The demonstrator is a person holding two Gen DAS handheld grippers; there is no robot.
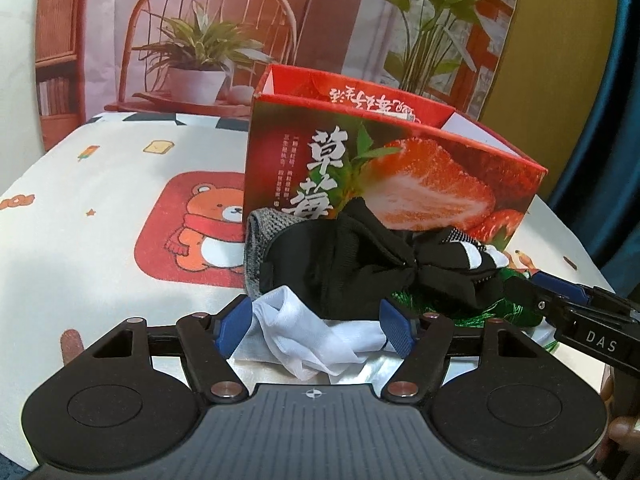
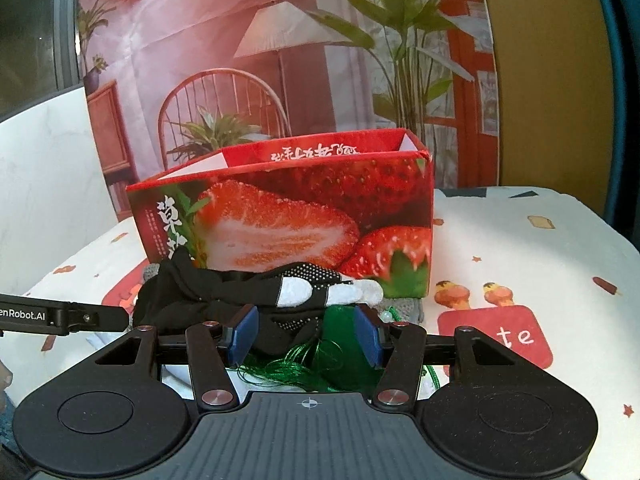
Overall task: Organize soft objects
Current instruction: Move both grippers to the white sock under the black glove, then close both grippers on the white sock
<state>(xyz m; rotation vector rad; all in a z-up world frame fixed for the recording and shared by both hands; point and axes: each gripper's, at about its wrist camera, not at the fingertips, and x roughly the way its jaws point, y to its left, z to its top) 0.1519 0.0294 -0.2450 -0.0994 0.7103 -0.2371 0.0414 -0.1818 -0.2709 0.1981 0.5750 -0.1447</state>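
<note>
Covering the counter (image 1: 100, 152) is a cream cloth printed with a bear in a red scarf, toast and little stars; behind it hangs a backdrop (image 1: 224, 12) picturing a red chair, potted plants and a lamp.

A strawberry box (image 1: 400, 176), open-topped, stands at twelve o'clock in both views, blocking the far part of the counter. Heaped against its front are the soft things: a black glove (image 1: 352, 264) on top, a grey knit piece (image 1: 256, 252) at its nine o'clock, white fabric (image 1: 304, 332) at six, and a green tassel (image 2: 332, 356) at four.

The left tongs (image 1: 316, 330) stand open, white fabric between the pads without visible pinching. The right tongs (image 2: 306, 336) stand half-wide around glove and tassel; whether they grip, I cannot tell.

The box's inside is hidden.
</note>
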